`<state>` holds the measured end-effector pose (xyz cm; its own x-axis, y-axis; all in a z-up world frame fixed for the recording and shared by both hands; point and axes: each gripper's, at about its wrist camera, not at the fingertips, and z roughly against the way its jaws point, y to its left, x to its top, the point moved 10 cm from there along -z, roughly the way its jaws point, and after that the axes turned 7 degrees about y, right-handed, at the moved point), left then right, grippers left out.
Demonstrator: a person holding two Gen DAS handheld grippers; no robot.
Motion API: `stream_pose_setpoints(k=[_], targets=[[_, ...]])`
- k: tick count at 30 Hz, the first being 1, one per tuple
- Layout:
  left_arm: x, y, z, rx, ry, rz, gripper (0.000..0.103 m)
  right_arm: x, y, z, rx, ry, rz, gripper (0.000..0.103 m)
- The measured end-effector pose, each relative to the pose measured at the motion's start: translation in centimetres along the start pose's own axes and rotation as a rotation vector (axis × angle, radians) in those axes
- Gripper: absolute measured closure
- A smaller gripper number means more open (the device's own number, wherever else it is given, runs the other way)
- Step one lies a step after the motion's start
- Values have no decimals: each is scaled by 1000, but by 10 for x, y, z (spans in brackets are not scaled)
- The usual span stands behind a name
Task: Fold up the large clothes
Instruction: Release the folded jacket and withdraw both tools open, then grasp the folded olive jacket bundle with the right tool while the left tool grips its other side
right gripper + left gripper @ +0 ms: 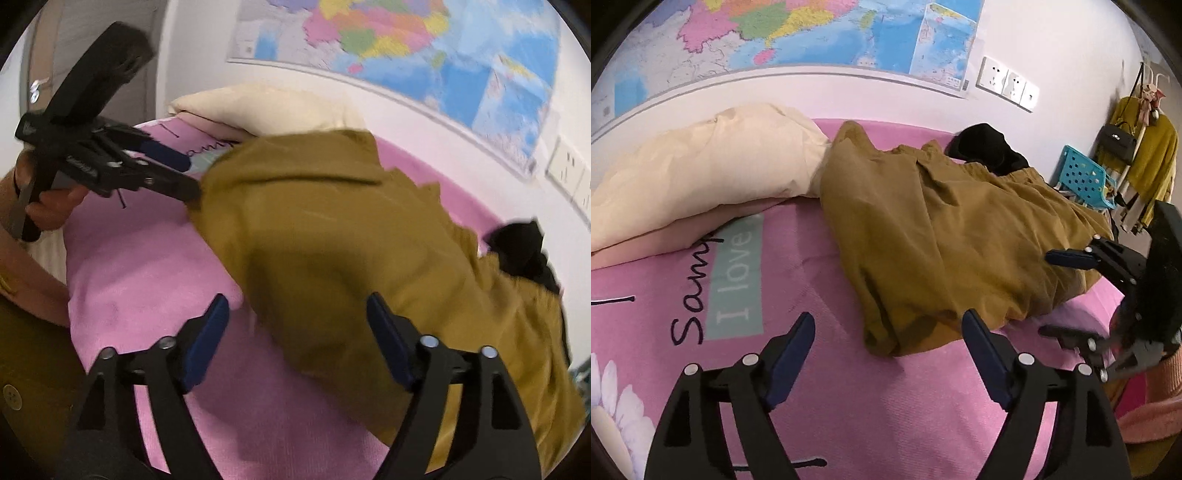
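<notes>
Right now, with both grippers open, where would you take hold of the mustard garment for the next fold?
Probably at the near hem corner of the mustard garment, coming in low from the front edge of the bed. The cloth bunches into a thick fold there and lifts off the pink sheet, just ahead of the open left gripper.

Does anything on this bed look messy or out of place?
Yes. The mustard-brown garment lies rumpled on the pink bedspread, its near edge bunched, its far corner riding up on the cream pillow. A black garment sits crumpled behind it. Neither open claw holds any cloth.
</notes>
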<state>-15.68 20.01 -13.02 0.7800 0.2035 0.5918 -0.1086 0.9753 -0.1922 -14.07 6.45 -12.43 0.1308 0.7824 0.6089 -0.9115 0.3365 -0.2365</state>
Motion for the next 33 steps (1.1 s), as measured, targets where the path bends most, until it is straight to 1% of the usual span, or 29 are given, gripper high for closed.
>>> stream_pose_setpoints(k=[1,3,6,8,9,10,11,12,13,15,16,18,19,20,21,23,25,26,27,29,30,31,32,33], targets=[[0,-1,1,10,1,1,20,1,4,-2,-7,7,27,26],[0,-5,3,14,-2,-2,19,2,8,-9,-29,24,53,27],[-2,-10,5,32,-8,-16,16,2,7,-25,-66,46,87,30],[-5,-14,6,31,-7,-22,15,5,4,-31,-99,61,105,41],[-6,-15,5,26,-4,-23,15,8,2,-31,-104,53,102,46],[-7,-17,5,20,0,-21,15,9,1,-32,-92,54,92,52],[-8,-18,4,5,5,-16,15,11,-1,-31,-64,54,66,56],[-9,-20,3,-15,12,-6,15,13,-3,-28,-35,47,41,67],[-11,-22,3,-29,16,1,15,17,-7,-24,5,33,0,76],[-14,-28,0,-102,32,22,15,24,-15,-14,58,6,-90,79],[-15,-31,-1,-131,36,28,15,27,-21,-11,79,-10,-128,79],[-13,-41,-4,-245,51,52,14,35,-33,-4,119,-52,-209,79],[-11,-47,-6,-306,57,68,14,38,-36,-2,126,-62,-227,79],[-8,-49,-8,-342,61,86,14,40,-37,-1,129,-63,-231,79],[-3,-51,-11,-375,59,112,14,40,-37,-1,123,-61,-225,79],[9,-52,-14,-415,41,149,13,41,-35,-4,131,-48,-229,79],[22,-46,-20,-451,28,227,11,40,-33,-6,135,-43,-231,79],[28,-43,-24,-494,30,275,10,39,-32,-5,146,-45,-240,79],[33,-39,-28,-514,34,313,9,38,-31,-5,163,-46,-252,77],[39,-32,-41,-525,47,380,9,35,-29,-4,184,-47,-269,75],[41,-30,-46,-523,56,402,9,33,-28,-4,197,-45,-277,72],[42,-28,-52,-517,66,422,9,31,-26,-3,219,-42,-290,70],[44,-28,-57,-493,66,424,8,29,-25,0,238,-45,-303,70],[47,-29,-58,-476,60,412,7,26,-25,4,261,-54,-317,67]])
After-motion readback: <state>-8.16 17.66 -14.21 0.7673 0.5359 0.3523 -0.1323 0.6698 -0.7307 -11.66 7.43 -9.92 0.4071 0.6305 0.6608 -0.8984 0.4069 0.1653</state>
